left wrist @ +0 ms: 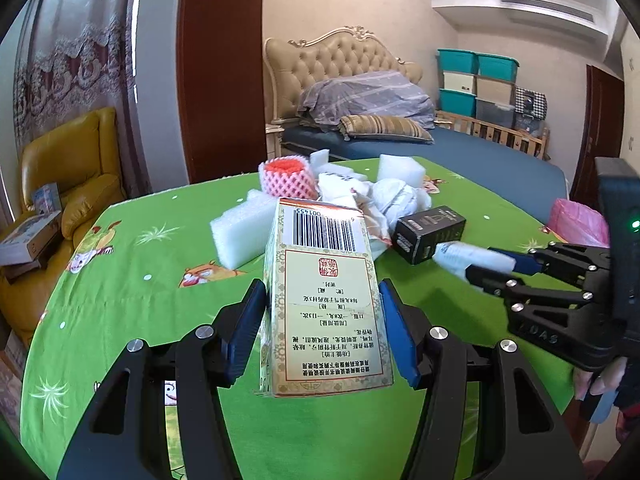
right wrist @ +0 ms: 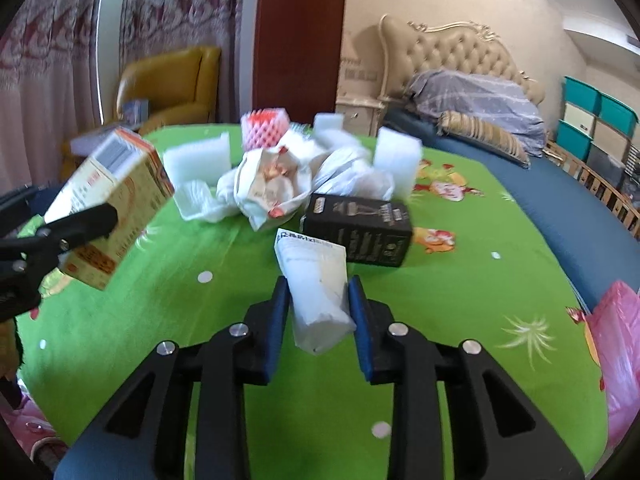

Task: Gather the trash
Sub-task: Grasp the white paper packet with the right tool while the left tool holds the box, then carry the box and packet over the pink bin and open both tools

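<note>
Green tablecloth [right wrist: 240,264]: four foam blocks [right wrist: 200,160], two boxes [right wrist: 356,228].

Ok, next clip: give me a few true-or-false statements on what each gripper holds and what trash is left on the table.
1. The left gripper is shut on the yellow carton. True.
2. The right gripper is empty. False: it grips the white tube.
3. The black box lies on the green tablecloth. True.
4. The pink bag sits at the table's centre. False: it is at the right edge.
</note>
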Demonstrator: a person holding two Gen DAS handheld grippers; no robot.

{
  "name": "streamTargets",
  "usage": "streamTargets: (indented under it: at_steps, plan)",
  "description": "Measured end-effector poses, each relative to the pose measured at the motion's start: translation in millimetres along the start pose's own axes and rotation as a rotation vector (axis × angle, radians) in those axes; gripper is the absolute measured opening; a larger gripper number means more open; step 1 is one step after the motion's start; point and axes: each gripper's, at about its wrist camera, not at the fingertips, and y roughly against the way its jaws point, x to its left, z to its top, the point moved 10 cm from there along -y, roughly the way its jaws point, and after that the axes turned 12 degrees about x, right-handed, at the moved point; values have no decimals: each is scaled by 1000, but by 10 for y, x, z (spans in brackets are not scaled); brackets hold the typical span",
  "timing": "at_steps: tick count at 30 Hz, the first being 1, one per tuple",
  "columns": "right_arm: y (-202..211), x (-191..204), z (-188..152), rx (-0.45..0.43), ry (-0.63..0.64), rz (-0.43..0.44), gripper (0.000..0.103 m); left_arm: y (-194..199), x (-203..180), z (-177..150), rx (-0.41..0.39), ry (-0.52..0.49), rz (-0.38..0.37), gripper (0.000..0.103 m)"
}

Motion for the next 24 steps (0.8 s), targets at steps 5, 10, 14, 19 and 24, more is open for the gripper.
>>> streamTargets:
  at_steps: [5,10,14,19,24]
  plan:
    - [190,-139,-54,-48,-32,-4,28,16,-131,20,-5,-21,-9,55]
    - [313,-190,-111,-75,-55,7,28,36,-264,44,-11,-47,-22,55]
    - [380,-223,-157,-87,-63,7,28,30,-374,51,-9,-72,-26,55]
    - [428,-276,-209,-95,-81,3,28,13,-463,55,-8,-91,-28,55]
    - [487,-364,-235,-108,-104,-3,28,23,-485,60,-13,-100,-26,55]
